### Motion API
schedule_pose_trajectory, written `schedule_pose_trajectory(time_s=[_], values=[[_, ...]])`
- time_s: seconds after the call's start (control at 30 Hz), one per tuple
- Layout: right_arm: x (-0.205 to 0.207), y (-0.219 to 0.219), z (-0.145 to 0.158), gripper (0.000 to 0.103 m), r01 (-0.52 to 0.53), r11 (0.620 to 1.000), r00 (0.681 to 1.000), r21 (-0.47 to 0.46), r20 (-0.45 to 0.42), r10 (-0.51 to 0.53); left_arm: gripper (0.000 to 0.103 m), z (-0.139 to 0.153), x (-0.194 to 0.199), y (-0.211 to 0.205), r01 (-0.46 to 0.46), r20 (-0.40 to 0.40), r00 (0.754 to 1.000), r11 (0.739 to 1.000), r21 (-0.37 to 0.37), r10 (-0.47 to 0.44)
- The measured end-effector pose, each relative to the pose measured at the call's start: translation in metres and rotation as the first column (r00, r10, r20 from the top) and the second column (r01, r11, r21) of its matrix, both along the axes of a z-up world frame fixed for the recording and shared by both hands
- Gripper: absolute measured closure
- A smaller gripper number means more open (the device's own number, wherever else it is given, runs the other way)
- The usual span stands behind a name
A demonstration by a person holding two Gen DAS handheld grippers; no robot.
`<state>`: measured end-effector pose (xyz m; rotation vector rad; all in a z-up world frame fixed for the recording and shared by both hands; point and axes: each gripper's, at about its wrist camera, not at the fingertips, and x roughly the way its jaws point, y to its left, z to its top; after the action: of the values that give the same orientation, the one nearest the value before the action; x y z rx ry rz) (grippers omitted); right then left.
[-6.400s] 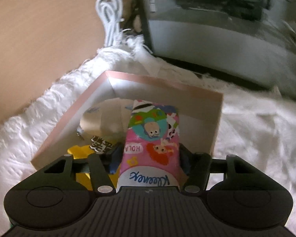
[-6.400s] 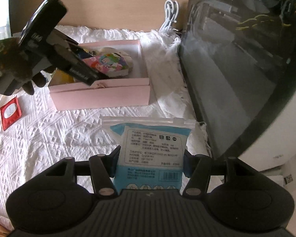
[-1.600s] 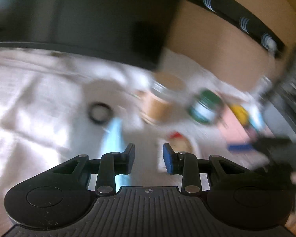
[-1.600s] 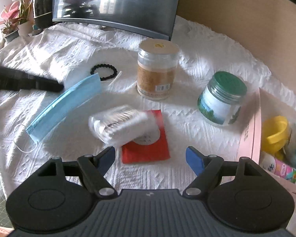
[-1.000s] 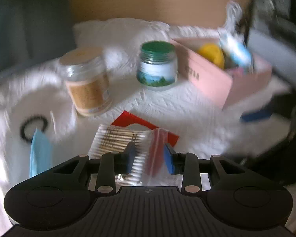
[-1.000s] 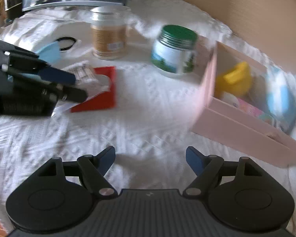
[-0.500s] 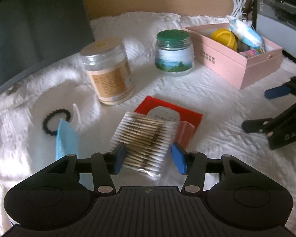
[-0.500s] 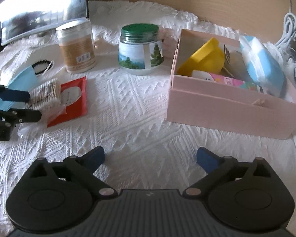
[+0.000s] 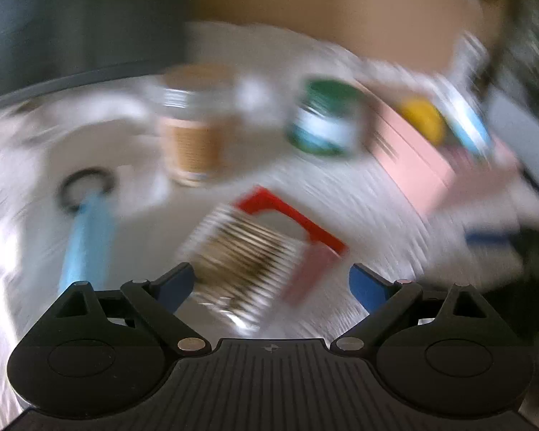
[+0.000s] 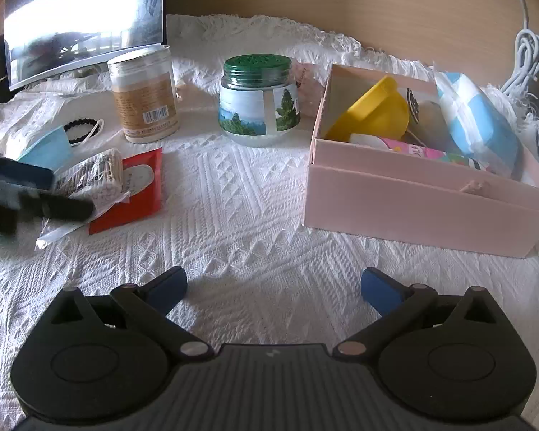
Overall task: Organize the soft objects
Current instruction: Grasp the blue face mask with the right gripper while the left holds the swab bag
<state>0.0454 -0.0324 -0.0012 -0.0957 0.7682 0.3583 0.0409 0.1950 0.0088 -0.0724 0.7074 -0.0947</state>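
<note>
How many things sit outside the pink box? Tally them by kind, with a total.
Jars: 2, tan-label and green-lidded
Cotton swab bag: 1
Red packet: 1
Blue face mask: 1
Black hair tie: 1
Total: 6

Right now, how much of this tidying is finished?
Partly. The pink box already holds a blue-white pack, a cartoon-print tissue pack and something yellow. The left gripper is opening around the cotton swab bag. The blue mask remains on the cloth.
</note>
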Motion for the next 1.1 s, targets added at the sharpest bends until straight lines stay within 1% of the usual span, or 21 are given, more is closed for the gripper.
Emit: schedule_pose_trajectory(time_s=[0.03,0.07,0.1,0.13,0.17,0.23,0.37,0.4,0.5,0.6,0.67,0.73,0.77,0.8,0.83,0.87,1.0,1.1], values=[[0.0,0.0,0.0,0.0,0.0,1.0,1.0,0.0,0.001,0.0,0.006,0.003,-0.003,0.007,-0.064,0.01,0.998,0.997,-0.031,0.064],[0.0,0.0,0.0,0.0,0.0,1.0,1.0,0.001,0.002,0.0,0.006,0.006,-0.005,0.016,-0.123,0.009,0.992,0.989,-0.085,0.125],[0.0,0.0,0.0,0.0,0.0,1.0,1.0,0.001,0.002,0.0,0.006,0.006,-0.006,0.024,-0.168,-0.003,0.986,0.976,-0.14,0.17],[0.0,0.0,0.0,0.0,0.0,1.0,1.0,0.002,0.002,0.0,0.006,0.005,-0.004,0.033,-0.219,-0.032,0.976,0.955,-0.2,0.217],[0.0,0.0,0.0,0.0,0.0,1.0,1.0,0.003,0.003,0.0,0.006,0.004,0.0,0.038,-0.256,-0.062,0.967,0.938,-0.236,0.248],[0.0,0.0,0.0,0.0,0.0,1.0,1.0,0.003,0.002,0.0,0.006,0.001,0.012,0.041,-0.293,-0.112,0.956,0.914,-0.28,0.272],[-0.001,0.0,0.0,0.0,0.002,1.0,1.0,0.002,0.002,-0.002,0.007,-0.009,0.04,0.03,-0.32,-0.197,0.942,0.9,-0.296,0.27],[-0.001,0.0,0.0,0.0,0.003,1.0,1.0,0.002,0.002,-0.003,0.007,-0.01,0.046,0.026,-0.321,-0.199,0.941,0.903,-0.284,0.272],[-0.001,0.0,0.0,0.0,0.003,1.0,1.0,0.002,0.002,-0.003,0.007,-0.008,0.065,0.012,-0.302,-0.192,0.946,0.927,-0.222,0.262],[-0.001,0.001,0.0,0.0,-0.002,1.0,1.0,-0.001,0.002,0.002,0.007,-0.012,0.072,-0.008,-0.239,-0.18,0.959,0.967,-0.09,0.22],[0.0,0.001,0.0,0.0,-0.015,1.0,1.0,-0.004,0.001,0.015,0.007,-0.014,0.068,-0.017,-0.203,-0.173,0.965,0.979,-0.028,0.195],[0.001,0.0,0.0,0.0,-0.029,1.0,1.0,-0.004,0.0,0.029,0.009,-0.014,0.067,-0.022,-0.172,-0.173,0.97,0.985,0.014,0.171],[0.001,-0.001,0.0,0.0,-0.036,0.999,0.999,-0.004,-0.001,0.036,0.011,-0.014,0.066,-0.023,-0.163,-0.173,0.971,0.986,0.021,0.164],[0.001,-0.001,0.0,0.0,-0.042,0.999,0.999,-0.003,-0.002,0.042,0.017,-0.013,0.065,-0.022,-0.157,-0.174,0.972,0.988,0.018,0.157],[0.001,-0.002,0.0,0.0,-0.046,0.999,0.999,-0.003,-0.003,0.046,0.018,-0.011,0.063,-0.02,-0.151,-0.174,0.973,0.988,0.005,0.15],[0.001,-0.002,0.0,0.0,-0.046,0.999,0.999,-0.003,-0.003,0.046,0.018,-0.011,0.063,-0.017,-0.144,-0.18,0.974,0.989,-0.009,0.14],[0.001,-0.001,0.0,0.0,-0.047,0.999,0.999,-0.003,-0.003,0.047,0.019,-0.011,0.063,-0.016,-0.135,-0.183,0.974,0.991,-0.011,0.131],[0.001,-0.001,-0.001,0.0,-0.046,0.999,0.999,-0.003,-0.002,0.046,0.021,-0.01,0.06,-0.014,-0.133,-0.184,0.975,0.991,-0.029,0.126]])
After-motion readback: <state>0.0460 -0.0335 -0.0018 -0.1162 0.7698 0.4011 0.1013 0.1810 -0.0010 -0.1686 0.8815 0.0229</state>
